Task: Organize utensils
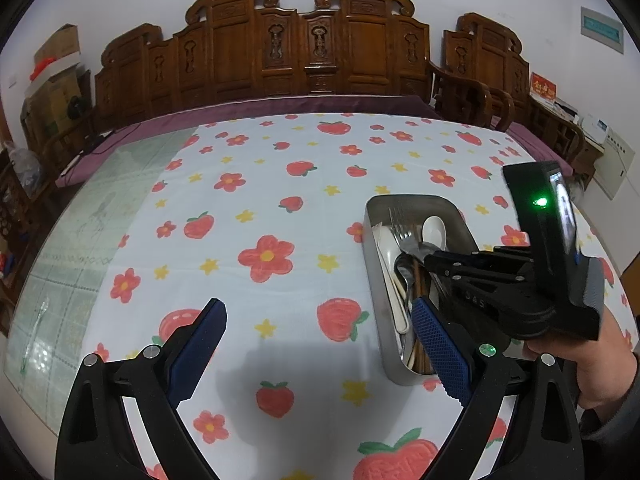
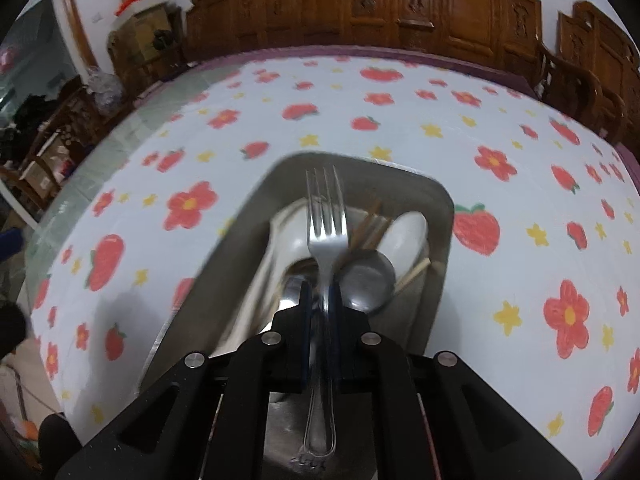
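A steel tray (image 1: 374,264) (image 2: 248,248) sits on the strawberry-print tablecloth and holds a white spoon (image 1: 434,230) (image 2: 410,226), a metal spoon (image 2: 368,278), wooden chopsticks (image 2: 372,228) and white utensils. My right gripper (image 2: 321,292) (image 1: 428,258) hangs over the tray, shut on the neck of a metal fork (image 2: 326,216) (image 1: 400,228) whose tines point away from me. My left gripper (image 1: 320,344) stands open just left of the tray's near end, above the cloth, with nothing between its fingers.
The tablecloth (image 1: 280,200) covers most of the table; a bare glass strip (image 1: 80,240) runs along its left side. A carved wooden bench (image 1: 304,48) stands behind the table. A person's hand (image 1: 592,376) holds the right gripper.
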`<state>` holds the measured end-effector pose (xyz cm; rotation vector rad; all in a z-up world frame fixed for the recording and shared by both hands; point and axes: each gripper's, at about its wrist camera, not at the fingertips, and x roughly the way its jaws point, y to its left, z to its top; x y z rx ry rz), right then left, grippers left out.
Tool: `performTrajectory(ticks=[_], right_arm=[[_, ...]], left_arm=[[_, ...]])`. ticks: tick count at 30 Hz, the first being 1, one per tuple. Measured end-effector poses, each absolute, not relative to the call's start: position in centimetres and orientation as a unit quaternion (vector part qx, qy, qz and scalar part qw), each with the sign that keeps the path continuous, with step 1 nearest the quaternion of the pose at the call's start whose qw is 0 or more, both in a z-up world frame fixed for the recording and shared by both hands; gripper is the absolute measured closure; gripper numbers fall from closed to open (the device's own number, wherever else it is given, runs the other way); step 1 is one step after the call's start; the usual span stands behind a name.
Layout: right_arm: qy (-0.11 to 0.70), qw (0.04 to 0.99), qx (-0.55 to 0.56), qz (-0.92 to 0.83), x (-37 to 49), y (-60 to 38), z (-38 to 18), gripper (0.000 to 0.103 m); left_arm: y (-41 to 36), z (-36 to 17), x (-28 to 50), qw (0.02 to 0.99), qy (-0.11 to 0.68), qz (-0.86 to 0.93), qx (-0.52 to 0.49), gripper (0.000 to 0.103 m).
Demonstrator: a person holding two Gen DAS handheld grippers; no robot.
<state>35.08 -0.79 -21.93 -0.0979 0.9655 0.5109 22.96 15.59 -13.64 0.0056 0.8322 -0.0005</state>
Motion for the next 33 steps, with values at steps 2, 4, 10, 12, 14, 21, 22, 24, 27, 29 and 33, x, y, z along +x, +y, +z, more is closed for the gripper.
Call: performTrajectory(ticks=[2, 4, 10, 12, 14, 21, 22, 24, 27, 29, 33], right_arm=[[0.446, 0.856, -0.046, 0.255, 34.4, -1.0, -21.0, 0.092], [0.431, 0.863, -0.044, 0.261, 33.6, -1.6, -19.8, 0.092], [0.392, 0.884, -0.034, 0.252, 31.0, -4.9, -16.8, 0.085], [0.384, 0.889, -0.033, 0.249, 30.2, -6.0, -16.0, 0.085], [0.374, 0.894, -0.027, 0.245, 29.2, -7.4, -15.2, 0.084], [0.350, 0.911, -0.016, 0.216, 26.1, -11.7, -13.4, 0.048], [0.346, 0.914, -0.014, 0.211, 25.6, -12.3, -13.2, 0.040], [0.343, 0.917, -0.010, 0.202, 24.9, -13.2, -12.9, 0.029], [0.336, 0.923, -0.003, 0.189, 23.6, -14.8, -12.4, 0.016], [0.333, 0.926, -0.002, 0.179, 22.8, -15.7, -12.2, 0.012], [0.326, 0.931, 0.004, 0.165, 21.1, -17.4, -11.7, 0.005]], left_arm=[[15.6, -13.6, 22.9, 0.915, 0.404, 0.000, 0.002, 0.013], [15.3, -13.5, 22.8, 0.915, 0.402, -0.002, 0.001, 0.013], [13.4, -12.8, 22.5, 0.918, 0.397, -0.008, 0.001, 0.012], [12.9, -12.6, 22.4, 0.918, 0.396, -0.007, 0.003, 0.008], [12.3, -12.3, 22.1, 0.920, 0.392, -0.007, 0.003, 0.008], [10.2, -11.6, 21.4, 0.921, 0.389, -0.010, 0.005, 0.008], [9.8, -11.5, 21.2, 0.921, 0.389, -0.013, 0.005, 0.008], [9.0, -11.3, 20.9, 0.921, 0.388, -0.016, 0.004, 0.008], [7.8, -11.0, 20.1, 0.923, 0.385, -0.020, 0.007, 0.008], [7.0, -10.9, 19.6, 0.923, 0.384, -0.020, 0.012, 0.008], [5.6, -10.6, 18.4, 0.924, 0.381, -0.025, 0.015, 0.008]])
